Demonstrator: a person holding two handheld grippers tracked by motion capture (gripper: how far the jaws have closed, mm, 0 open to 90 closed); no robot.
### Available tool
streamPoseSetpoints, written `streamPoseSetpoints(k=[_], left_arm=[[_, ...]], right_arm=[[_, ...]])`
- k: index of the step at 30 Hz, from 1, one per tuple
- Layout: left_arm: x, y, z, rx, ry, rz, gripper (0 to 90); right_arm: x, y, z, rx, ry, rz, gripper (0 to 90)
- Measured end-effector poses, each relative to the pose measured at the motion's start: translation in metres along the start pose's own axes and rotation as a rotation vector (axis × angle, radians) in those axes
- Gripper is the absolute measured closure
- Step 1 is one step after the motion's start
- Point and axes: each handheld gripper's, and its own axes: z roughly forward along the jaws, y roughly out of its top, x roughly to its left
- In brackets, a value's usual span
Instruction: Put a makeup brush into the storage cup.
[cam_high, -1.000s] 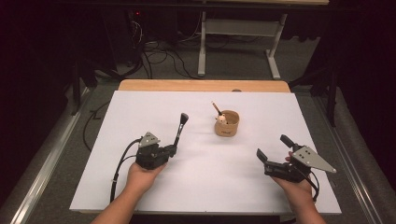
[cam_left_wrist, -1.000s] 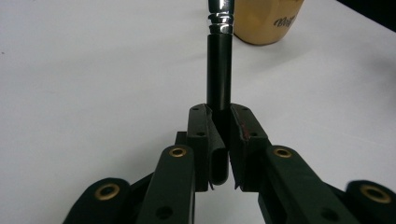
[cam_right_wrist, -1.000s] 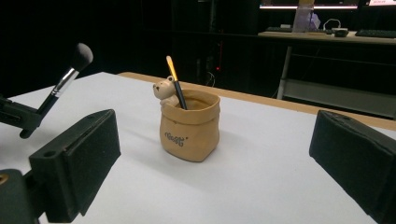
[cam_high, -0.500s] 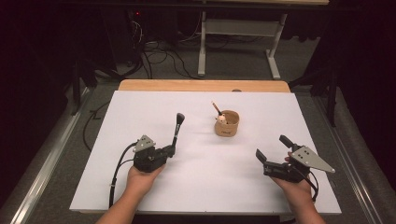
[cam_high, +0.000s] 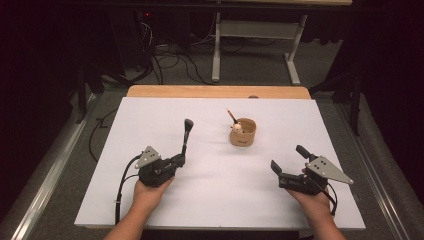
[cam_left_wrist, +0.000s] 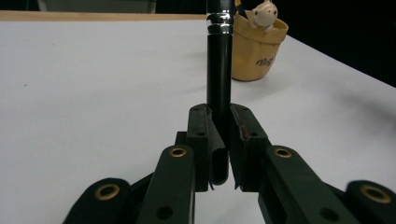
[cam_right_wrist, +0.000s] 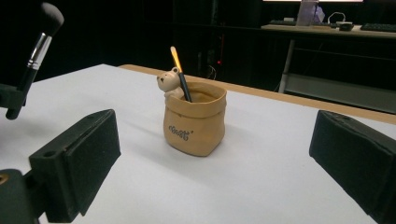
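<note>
Because the left claw (cam_high: 181, 161) is clamped on the makeup brush (cam_high: 186, 136) handle, bristles stand upward left of the pen pot (cam_high: 243, 132), while the right claw (cam_high: 289, 161) gapes empty at lower right.

- High view looks forward and down over the whole counter (cam_high: 150, 125).
- Both gripper views sit low, near the counter, sharing the tan pot (cam_left_wrist: 259, 51) (cam_right_wrist: 194, 123).
</note>
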Motion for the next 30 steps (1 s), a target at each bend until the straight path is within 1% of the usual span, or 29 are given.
streamPoseSetpoints(k=[5, 11, 13, 14, 18, 23, 24, 26, 27, 29, 30], left_arm=[[0.000, 0.001, -0.001, -0.018, -0.007, -0.004, 79.4], [0.001, 0.002, -0.002, -0.037, -0.019, -0.008, 79.4], [0.001, 0.002, -0.002, -0.042, -0.021, -0.008, 79.4], [0.001, 0.003, -0.003, -0.040, -0.019, -0.002, 79.4], [0.001, 0.003, -0.003, -0.050, -0.024, 0.000, 79.4], [0.001, 0.004, -0.003, -0.051, -0.023, -0.001, 79.4], [0.001, 0.004, -0.004, -0.051, -0.023, 0.001, 79.4], [-0.001, 0.003, -0.004, -0.051, -0.018, 0.005, 79.4], [-0.001, 0.003, -0.005, -0.051, -0.018, 0.005, 79.4], [-0.003, 0.002, -0.004, -0.052, -0.025, 0.014, 79.4], [-0.003, 0.002, -0.004, -0.052, -0.028, 0.016, 79.4]], right_arm=[[0.002, -0.002, 0.002, 0.012, 0.008, -0.008, 3.6], [0.004, -0.002, 0.004, 0.016, 0.009, 0.002, 3.8], [0.005, 0.001, 0.005, 0.009, 0.014, -0.001, 3.8], [0.006, 0.003, 0.006, 0.003, 0.014, 0.001, 3.7], [0.010, 0.015, 0.010, -0.015, 0.013, -0.002, 4.2], [0.012, 0.025, 0.024, 0.016, 0.007, -0.006, 5.4], [0.013, 0.027, 0.028, 0.015, 0.009, -0.006, 5.4], [0.015, 0.031, 0.035, 0.011, 0.022, 0.014, 5.4], [0.016, 0.033, 0.039, 0.005, 0.021, 0.008, 5.4], [0.019, 0.038, 0.045, 0.011, 0.018, -0.004, 6.0], [0.020, 0.039, 0.049, 0.010, 0.024, -0.006, 6.3]])
